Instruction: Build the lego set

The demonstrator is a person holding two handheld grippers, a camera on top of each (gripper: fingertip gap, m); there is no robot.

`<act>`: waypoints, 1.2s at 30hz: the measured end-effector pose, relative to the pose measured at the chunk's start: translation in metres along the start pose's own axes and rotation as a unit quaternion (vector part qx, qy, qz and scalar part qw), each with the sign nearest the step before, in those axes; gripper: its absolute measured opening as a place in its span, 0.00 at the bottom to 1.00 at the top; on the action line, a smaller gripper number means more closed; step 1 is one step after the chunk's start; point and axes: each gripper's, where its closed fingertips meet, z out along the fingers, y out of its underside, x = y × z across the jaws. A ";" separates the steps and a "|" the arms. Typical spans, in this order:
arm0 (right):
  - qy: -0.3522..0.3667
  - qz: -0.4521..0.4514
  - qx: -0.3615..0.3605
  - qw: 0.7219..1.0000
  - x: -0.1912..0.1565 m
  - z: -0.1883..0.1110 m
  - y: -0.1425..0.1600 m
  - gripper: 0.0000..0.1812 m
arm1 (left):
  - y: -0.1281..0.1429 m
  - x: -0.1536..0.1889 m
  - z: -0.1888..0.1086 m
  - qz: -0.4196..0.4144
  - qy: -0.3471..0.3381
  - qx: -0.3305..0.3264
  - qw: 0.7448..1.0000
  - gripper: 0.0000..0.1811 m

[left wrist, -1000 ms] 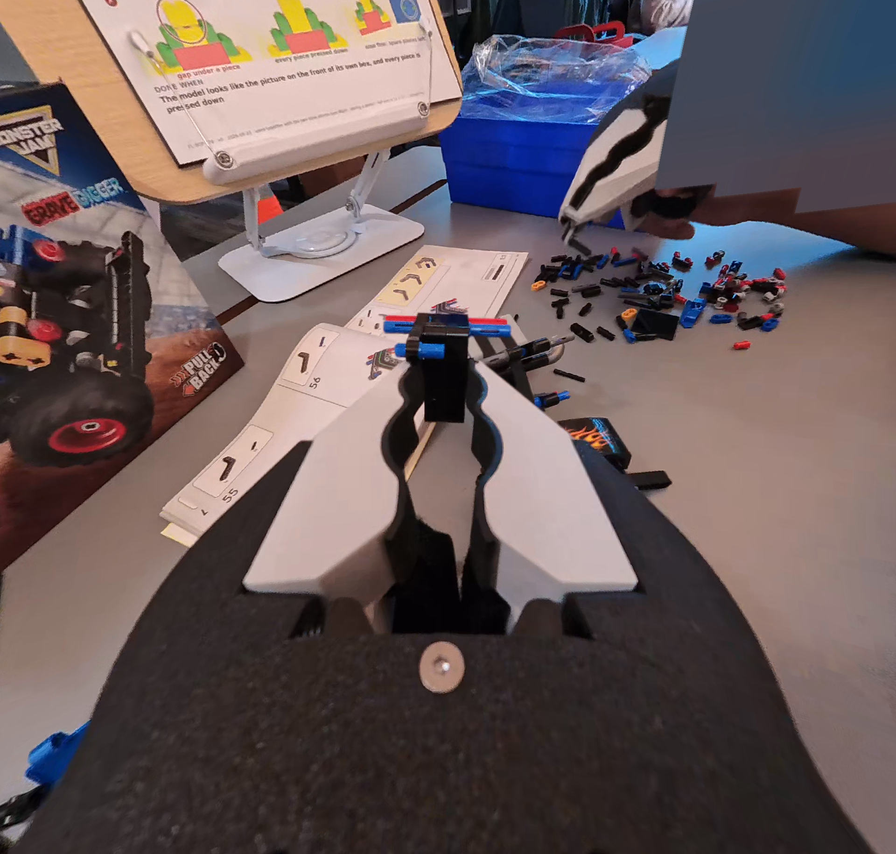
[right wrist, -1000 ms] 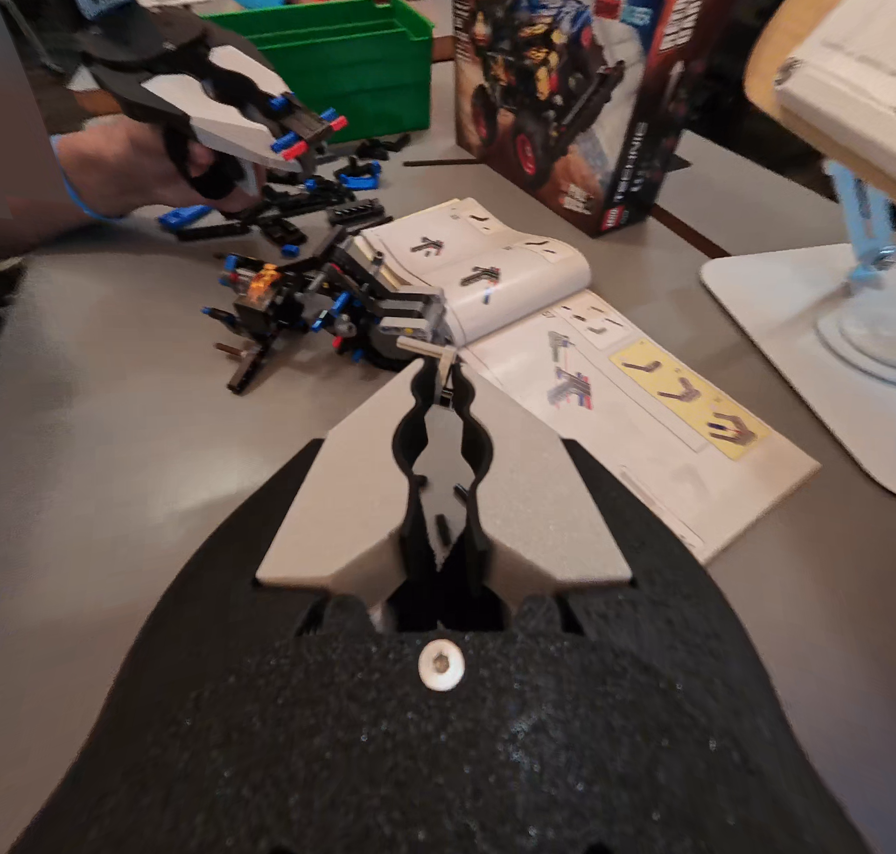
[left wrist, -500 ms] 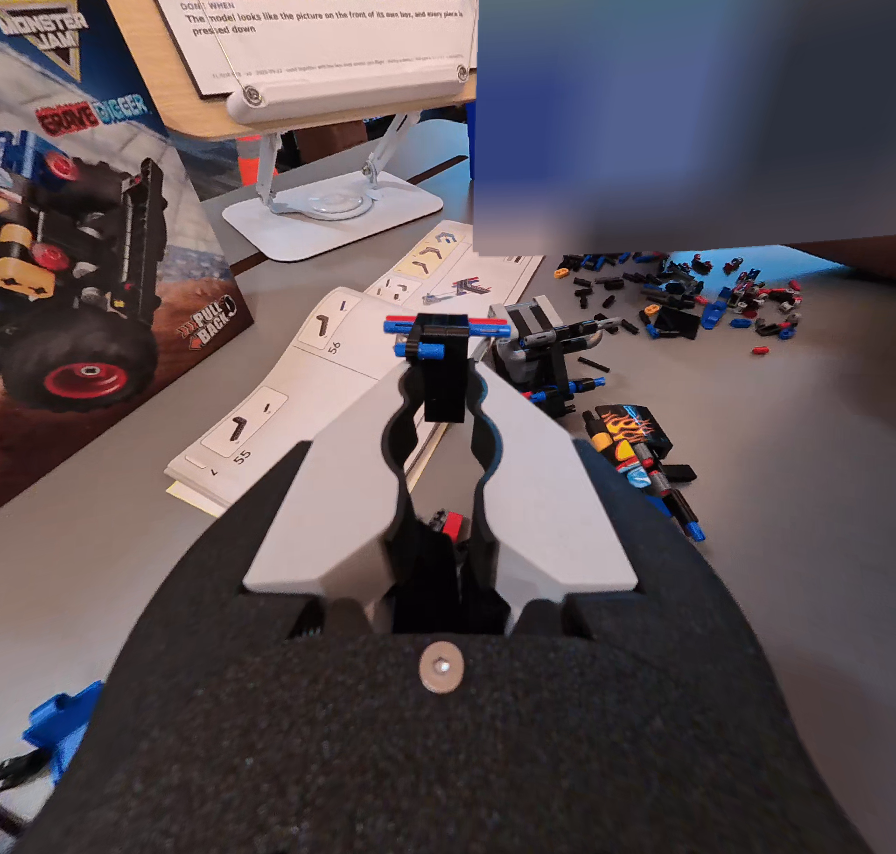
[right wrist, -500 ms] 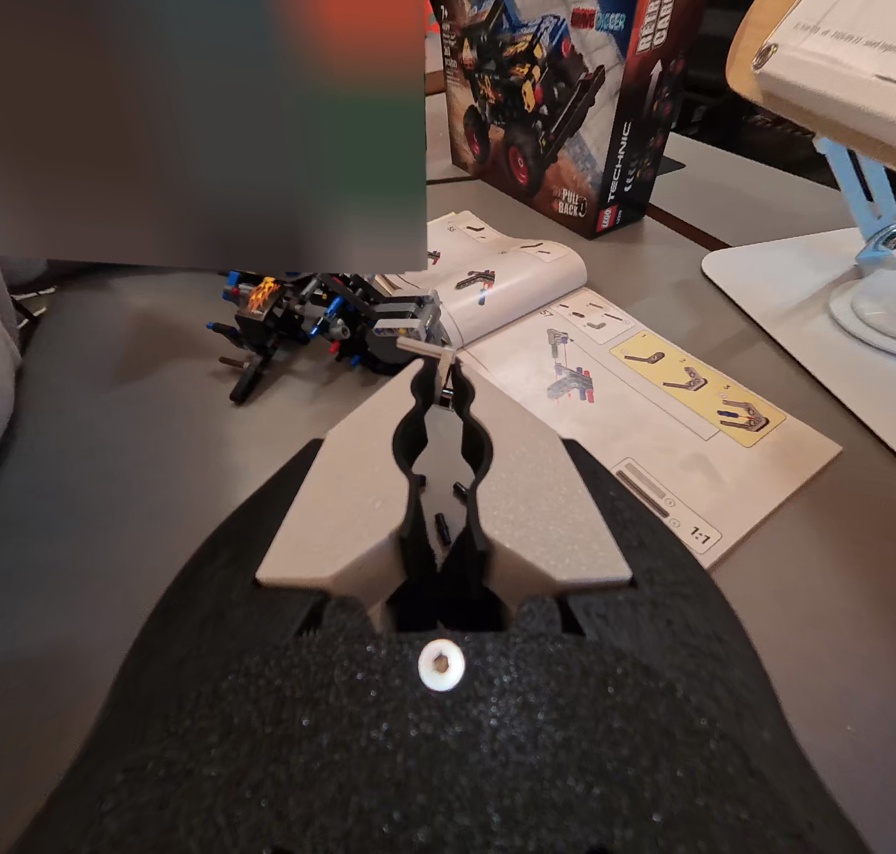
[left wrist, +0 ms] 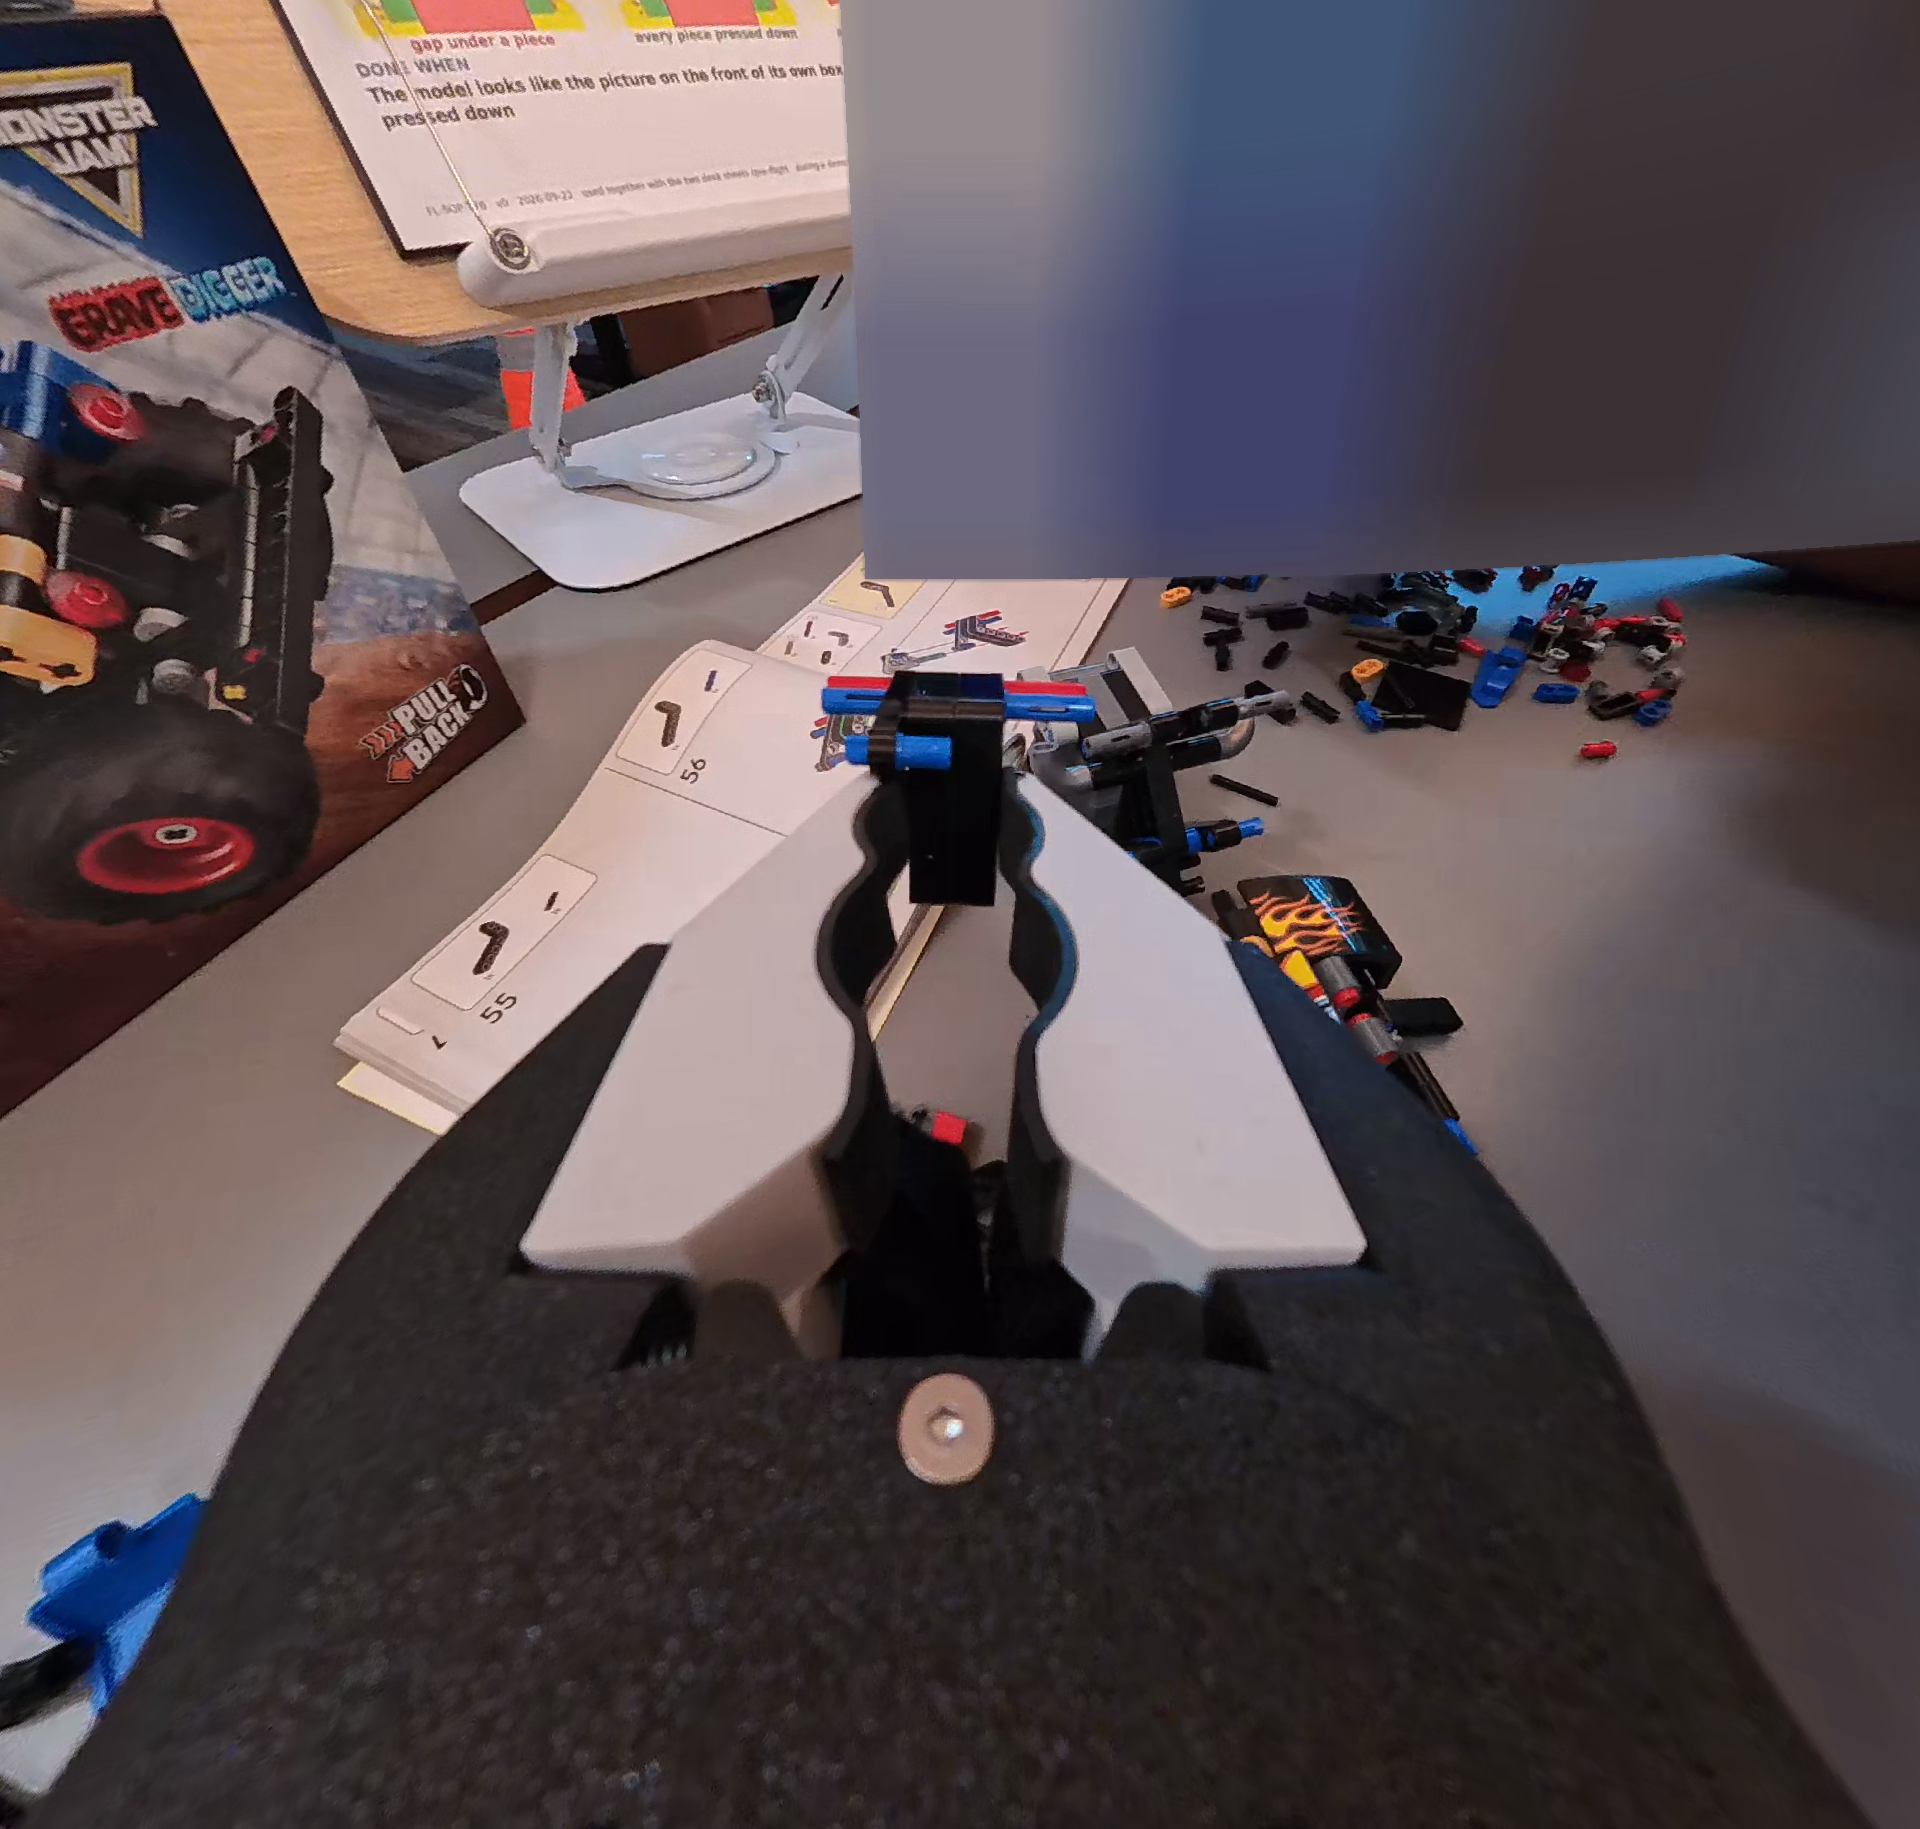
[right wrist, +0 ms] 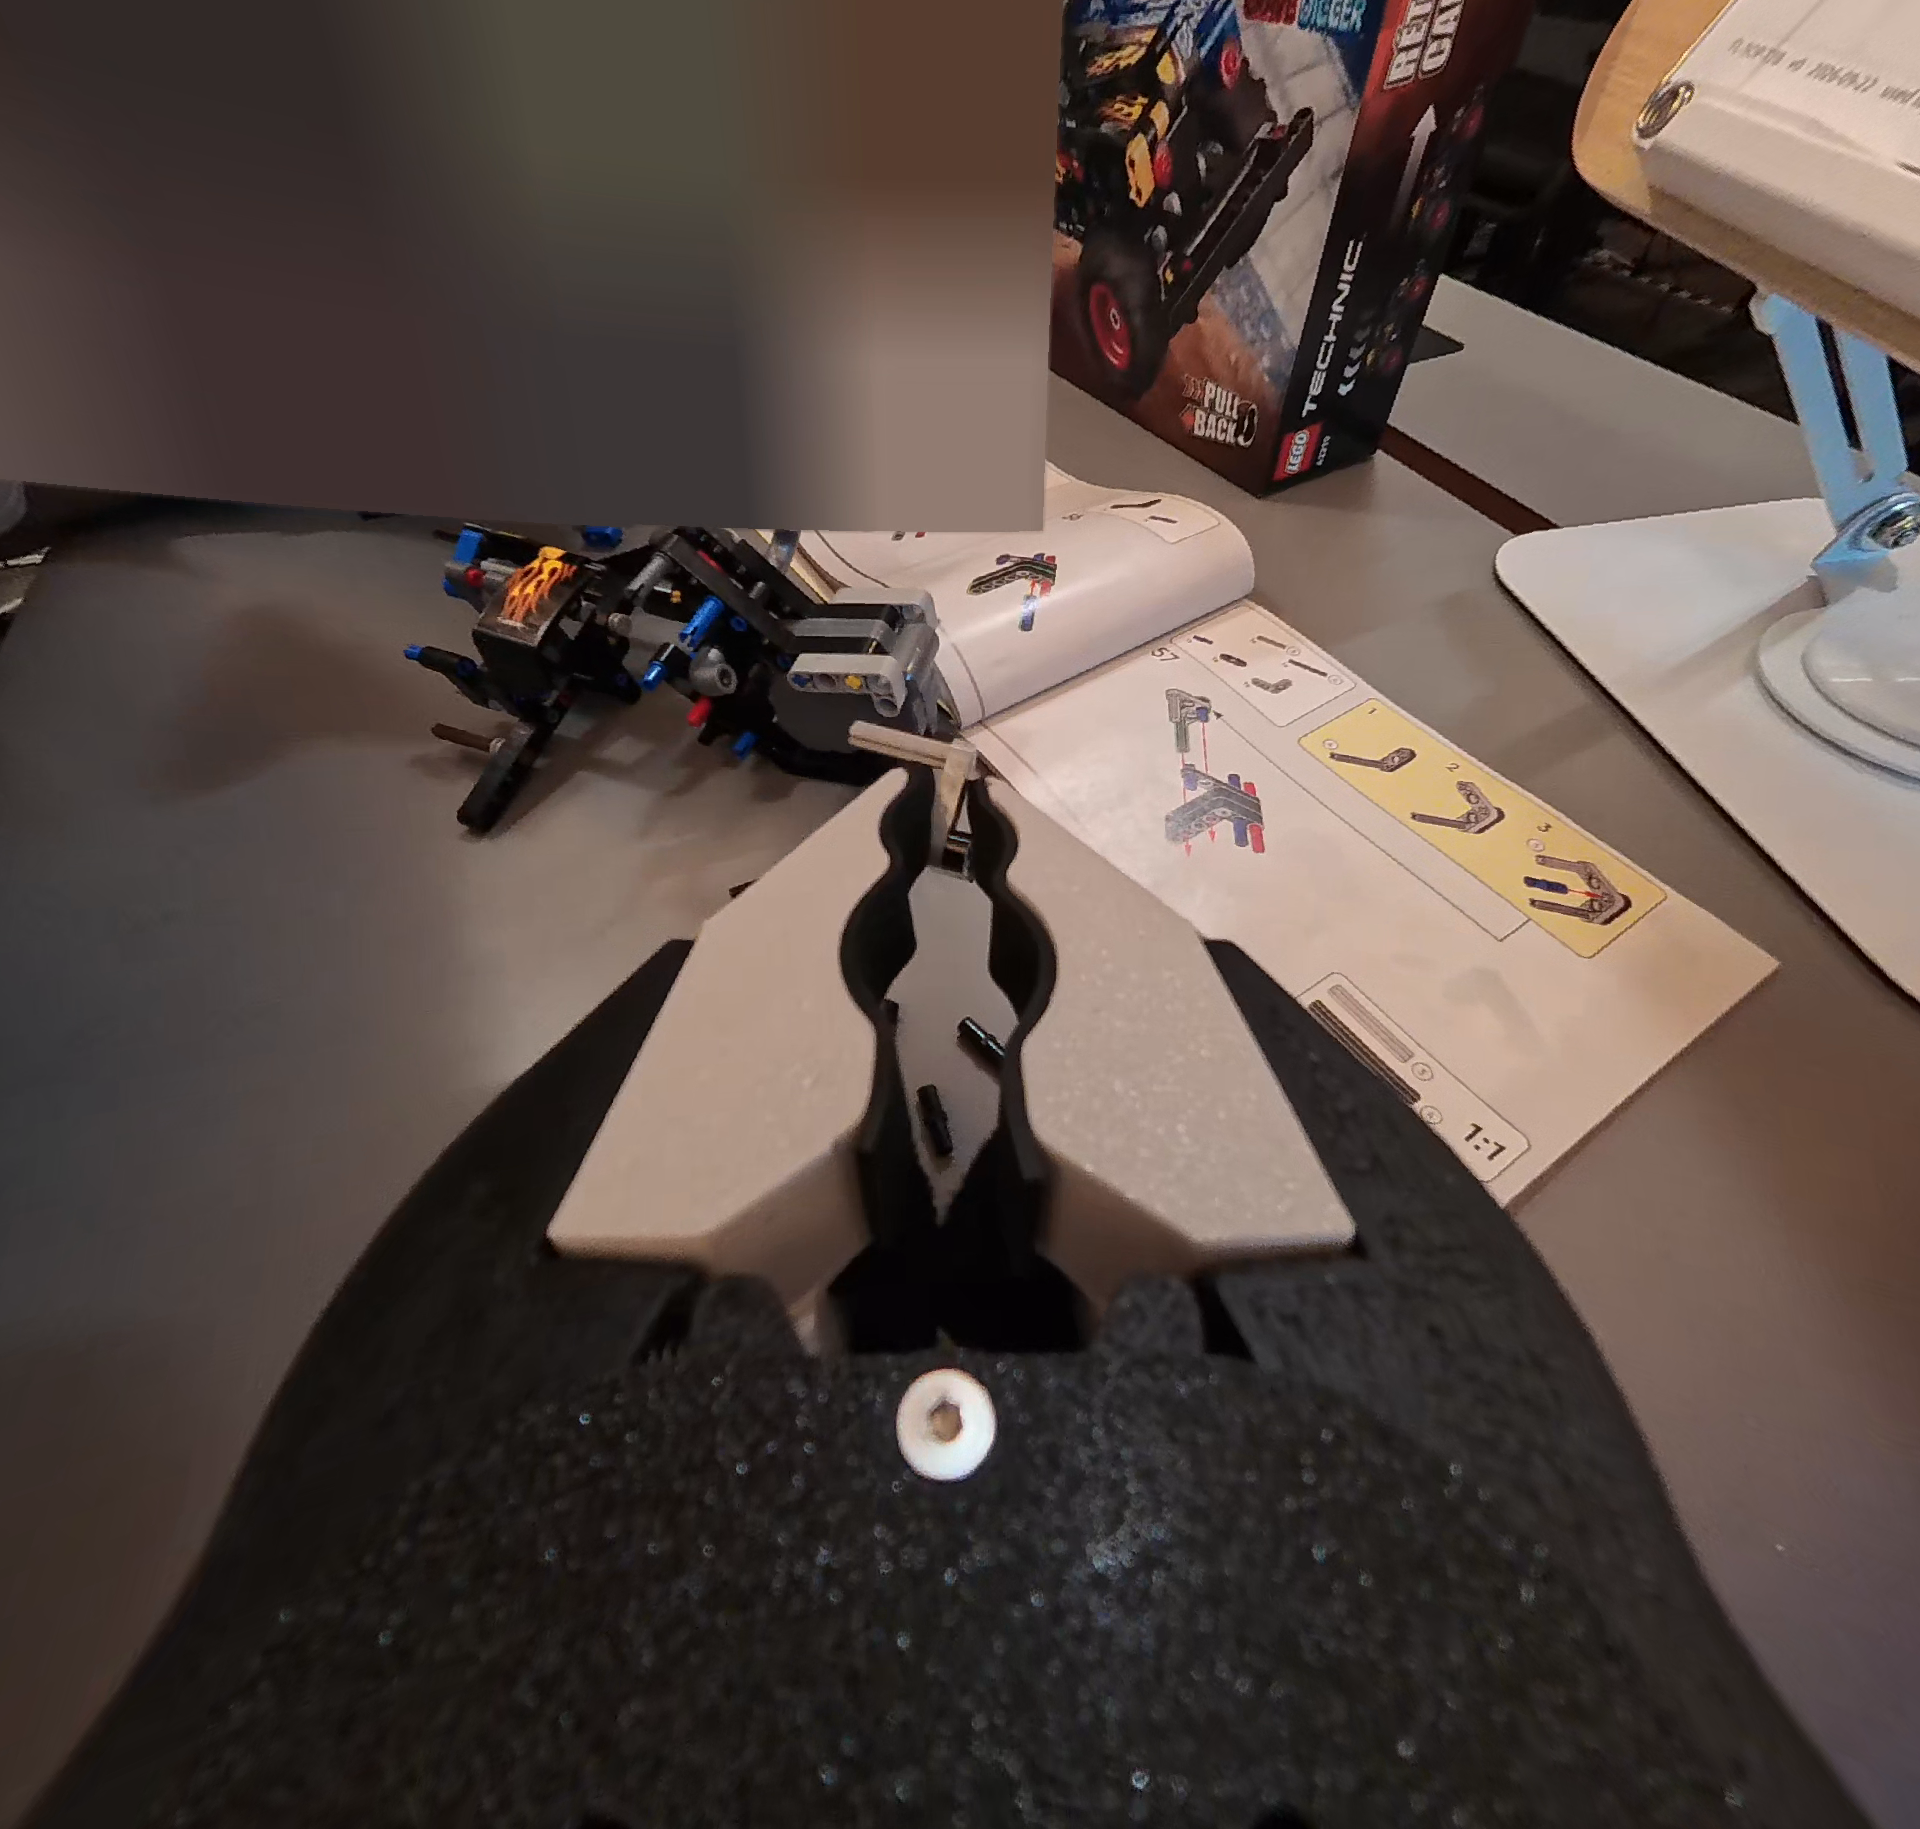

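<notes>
While it hung above the grey table (left wrist: 1662,1000), the left gripper (left wrist: 951,792) was clamped on a small black piece (left wrist: 951,823) with blue and red pins sticking out sideways at its top. Far left in that view stood the set's box (left wrist: 156,584), and next to it a stand (left wrist: 644,491) carried a printed sheet. An open booklet (left wrist: 644,844) lay beyond the fingertips. Just right of the booklet sat the half-built model (left wrist: 1153,751), with a flame-printed panel (left wrist: 1314,922) near it. Loose parts (left wrist: 1455,657) were scattered farther right, well apart from the gripper.

From the right wrist view, the model (right wrist: 675,657) lay left of centre, touching the booklet's (right wrist: 1351,844) curled pages. The right gripper (right wrist: 951,792) pinched a thin light-grey piece (right wrist: 940,761) at its tips, its top end pointing left toward the model. Two small black pins (right wrist: 935,1114) rested on the table below the fingers. The box (right wrist: 1268,200) stood behind, and the stand's white base (right wrist: 1662,657) lay far right.
</notes>
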 end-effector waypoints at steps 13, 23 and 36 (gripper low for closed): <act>-0.008 0.014 0.000 1.000 0.001 0.001 0.003 0.03 | 0.001 -0.002 0.000 -0.007 0.000 -0.002 1.000 0.08; -0.008 0.015 -0.001 1.000 0.002 0.002 0.005 0.03 | 0.003 -0.003 0.001 -0.009 0.001 -0.005 1.000 0.08; -0.009 0.015 -0.003 1.000 0.001 0.003 0.006 0.03 | 0.002 -0.001 0.001 -0.007 0.002 -0.005 1.000 0.08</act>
